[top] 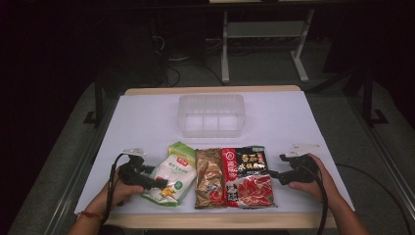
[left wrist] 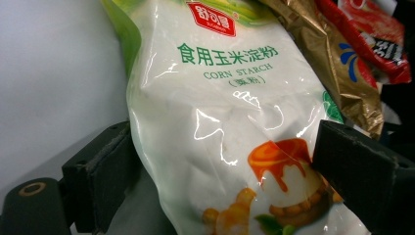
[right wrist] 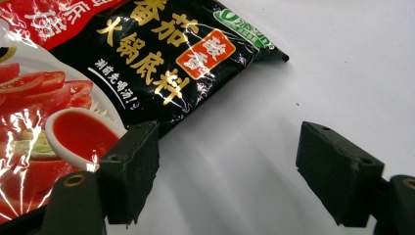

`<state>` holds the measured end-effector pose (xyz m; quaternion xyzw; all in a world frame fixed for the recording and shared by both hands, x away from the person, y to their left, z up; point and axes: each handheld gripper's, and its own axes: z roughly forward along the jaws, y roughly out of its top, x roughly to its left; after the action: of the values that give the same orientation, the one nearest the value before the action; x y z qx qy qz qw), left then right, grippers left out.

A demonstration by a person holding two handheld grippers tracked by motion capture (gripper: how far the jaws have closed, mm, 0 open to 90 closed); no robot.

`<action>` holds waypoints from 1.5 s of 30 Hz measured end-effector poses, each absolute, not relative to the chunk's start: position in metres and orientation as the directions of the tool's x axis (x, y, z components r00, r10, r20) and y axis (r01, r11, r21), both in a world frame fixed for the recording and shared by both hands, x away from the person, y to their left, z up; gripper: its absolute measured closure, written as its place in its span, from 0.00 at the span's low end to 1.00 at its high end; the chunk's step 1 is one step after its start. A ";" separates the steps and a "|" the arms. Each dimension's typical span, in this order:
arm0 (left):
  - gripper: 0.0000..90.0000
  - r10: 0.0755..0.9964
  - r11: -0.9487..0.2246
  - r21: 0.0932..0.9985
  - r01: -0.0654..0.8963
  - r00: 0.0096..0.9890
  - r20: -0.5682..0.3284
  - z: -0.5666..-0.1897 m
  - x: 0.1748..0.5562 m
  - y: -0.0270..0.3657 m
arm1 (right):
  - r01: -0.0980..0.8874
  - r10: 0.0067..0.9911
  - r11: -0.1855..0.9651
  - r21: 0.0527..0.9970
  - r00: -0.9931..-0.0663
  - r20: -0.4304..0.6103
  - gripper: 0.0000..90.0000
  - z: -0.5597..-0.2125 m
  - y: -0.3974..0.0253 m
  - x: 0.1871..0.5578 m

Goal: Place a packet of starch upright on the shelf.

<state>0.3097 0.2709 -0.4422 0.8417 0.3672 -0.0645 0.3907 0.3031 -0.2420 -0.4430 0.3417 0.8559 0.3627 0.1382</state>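
**Left gripper at the corn starch bag**

The corn starch bag [left wrist: 220,122] lies on the white tabletop [top: 147,117], at the left end of a row with a brown packet [top: 210,178] and a red-black hotpot base packet [right wrist: 122,63]. The left gripper [left wrist: 220,176] has its fingers spread wide on both sides of the bag's lower part, near it. The right gripper [right wrist: 227,166] rests beside the red-black packet, fingers wide and empty. A clear plastic bin [top: 211,115] stands behind the row.

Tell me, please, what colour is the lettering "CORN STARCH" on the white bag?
Green, on the white bag; clearest in the left gripper view.
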 end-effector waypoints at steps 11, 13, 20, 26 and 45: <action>0.27 0.546 -0.540 0.573 0.617 0.774 -0.319 -0.432 0.315 0.246 | 0.487 0.684 0.489 0.724 -0.729 0.028 0.26 -0.442 -0.242 0.303; 0.28 0.536 -0.511 0.579 0.635 0.763 -0.363 -0.435 0.326 0.245 | 0.485 0.684 0.484 0.728 -0.729 0.031 0.26 -0.441 -0.242 0.304; 0.26 0.515 -0.475 0.568 0.672 0.736 -0.440 -0.440 0.357 0.238 | 0.486 0.681 0.473 0.735 -0.731 0.045 0.26 -0.441 -0.243 0.305; 0.39 0.546 -0.493 0.561 0.665 0.739 -0.396 -0.438 0.367 0.228 | 0.496 0.687 0.461 0.736 -0.724 0.058 0.26 -0.442 -0.246 0.305; 0.96 0.568 -0.431 0.675 0.599 0.761 -0.312 -0.420 0.352 0.239 | 0.498 0.703 0.426 0.755 -0.708 0.070 0.26 -0.439 -0.250 0.311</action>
<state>0.3525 0.2394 -0.4195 0.8457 0.3449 -0.0187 0.4068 0.3106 -0.2504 -0.4388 0.3598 0.8346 0.3967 0.1288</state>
